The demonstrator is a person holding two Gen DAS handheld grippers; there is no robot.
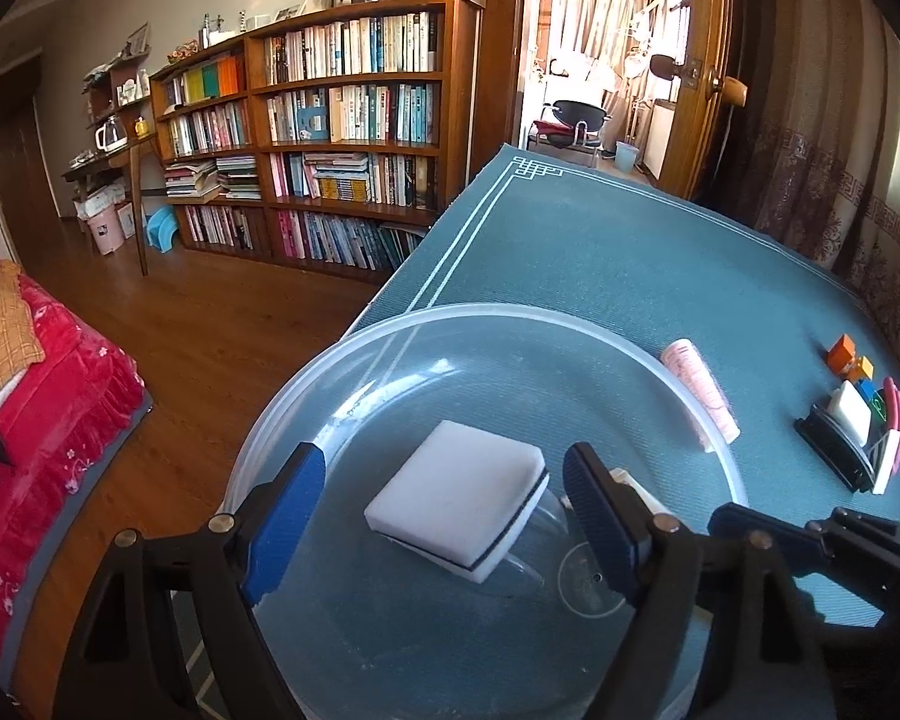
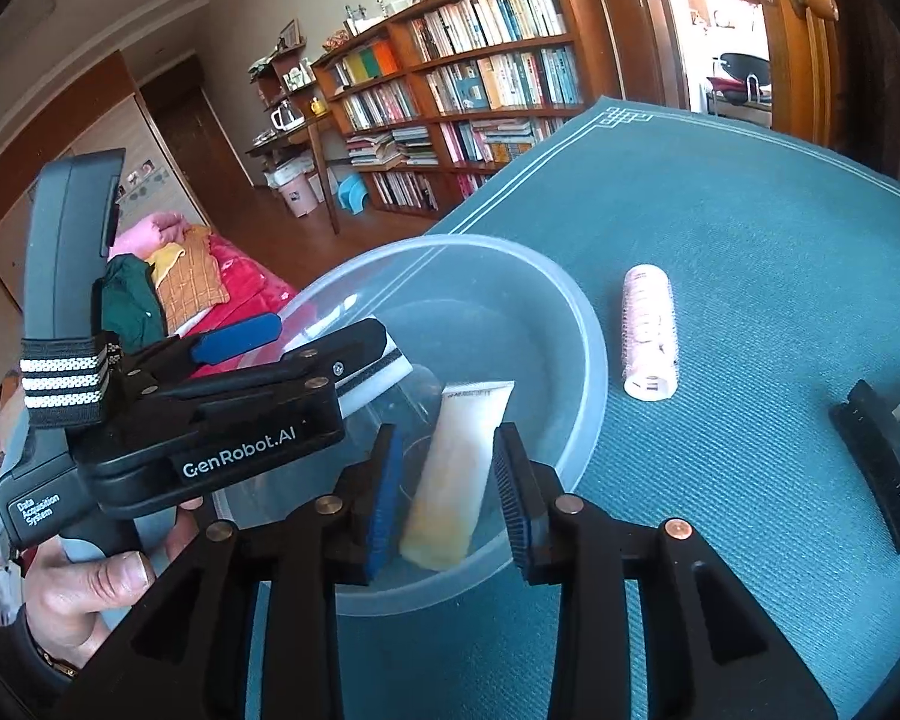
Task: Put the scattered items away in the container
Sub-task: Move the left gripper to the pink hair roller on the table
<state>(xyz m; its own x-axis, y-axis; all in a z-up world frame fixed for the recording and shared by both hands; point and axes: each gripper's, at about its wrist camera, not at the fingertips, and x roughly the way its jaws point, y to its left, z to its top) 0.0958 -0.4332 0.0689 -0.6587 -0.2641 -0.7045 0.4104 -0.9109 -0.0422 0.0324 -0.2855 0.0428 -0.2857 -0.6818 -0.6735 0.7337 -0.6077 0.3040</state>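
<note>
A clear plastic bowl point(image 1: 510, 315) point(image 2: 588, 324) stands at the near left edge of the table. Inside it, a white sponge point(image 1: 456, 498) with a dark stripe rests on a clear cup point(image 1: 588, 582) lying on its side. My left gripper point(image 1: 444, 516) point(image 2: 330, 330) is open over the bowl, its pads clear of the sponge on both sides. My right gripper point(image 2: 450, 498) is open at the bowl's near rim. A cream tube point(image 2: 456, 468) lies between its fingers, leaning in the bowl. A pink roll point(image 1: 699, 393) point(image 2: 648, 333) lies just outside the bowl.
A black hair clip point(image 1: 834, 450) point(image 2: 882, 468), a white block point(image 1: 849, 411) and small coloured blocks point(image 1: 846, 354) sit at the right of the teal table cloth point(image 1: 600, 252). The table edge drops to a wooden floor on the left. A hand point(image 2: 84, 594) holds the left gripper.
</note>
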